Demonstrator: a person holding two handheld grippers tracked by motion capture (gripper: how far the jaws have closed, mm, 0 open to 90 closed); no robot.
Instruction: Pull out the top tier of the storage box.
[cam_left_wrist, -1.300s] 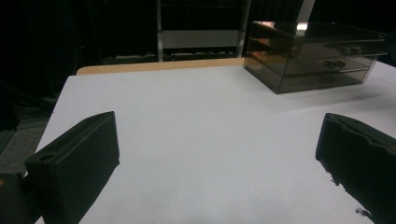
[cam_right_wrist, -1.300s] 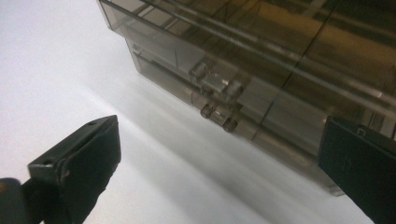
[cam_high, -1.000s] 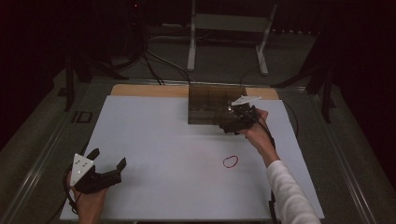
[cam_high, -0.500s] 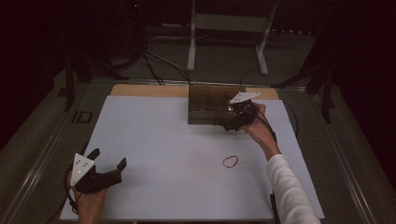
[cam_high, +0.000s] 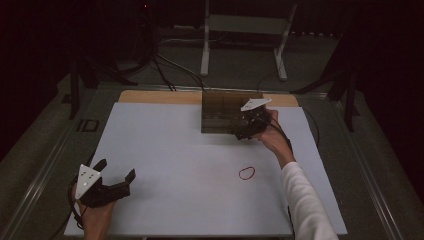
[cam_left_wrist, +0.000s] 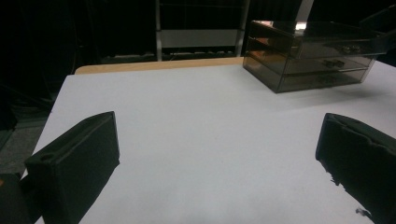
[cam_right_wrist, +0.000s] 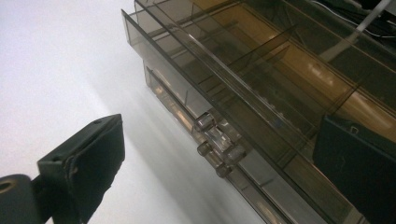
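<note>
The smoked clear drawer box (cam_high: 225, 114) stands at the far edge of the white table sheet (cam_high: 175, 165), a little right of its middle, with its back against the strip of bare wood (cam_high: 160, 97) beyond the sheet. In my right gripper view its front runs slantwise across the frame, and the small clear knobs (cam_right_wrist: 215, 142) of its drawers sit one under another between my two black jaws. My right gripper (cam_high: 248, 127) is at the box's front right corner, jaws spread wide with nothing between them; the near jaw is over the sheet and the far one lies across the box's top compartments. Whether a jaw touches the plastic I cannot tell.

A red rubber band (cam_high: 246, 173) lies flat on the sheet nearer to me, just left of my right forearm and apart from the box.

My left gripper (cam_high: 115, 182) rests low at the near left corner of the sheet, well away from the box. Its jaws are also wide apart and empty, and in its own view the box (cam_left_wrist: 317, 56) shows far off at the upper right.
</note>
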